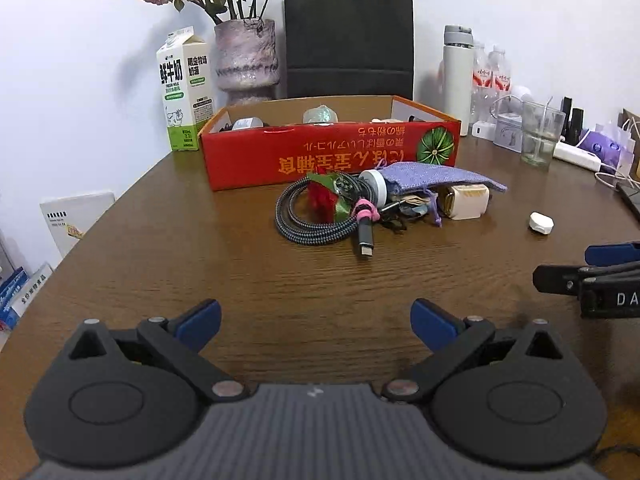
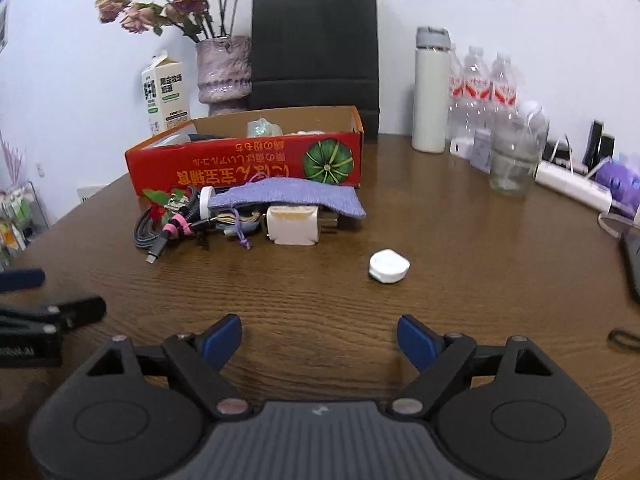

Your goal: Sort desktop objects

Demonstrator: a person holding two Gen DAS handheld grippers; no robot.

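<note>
A pile lies before a red cardboard box (image 1: 248,160) (image 2: 224,168): a coiled braided cable (image 1: 308,228) (image 2: 150,236), a purple pouch (image 1: 436,176) (image 2: 296,198), a cream charger (image 1: 468,200) (image 2: 294,226) and a red-green wrapper (image 1: 324,196). A small white case (image 1: 541,222) (image 2: 389,266) lies apart to the right. My left gripper (image 1: 316,322) is open and empty, well short of the pile. My right gripper (image 2: 320,338) is open and empty, short of the white case. The right gripper shows at the edge of the left wrist view (image 1: 592,276).
Behind the box stand a milk carton (image 1: 184,92), a vase of dried roses (image 1: 246,60), a black paper bag (image 1: 348,36), a white flask (image 1: 456,76) (image 2: 430,92), water bottles (image 2: 484,88) and a glass (image 1: 540,132) (image 2: 516,152). A power strip (image 2: 572,184) lies right.
</note>
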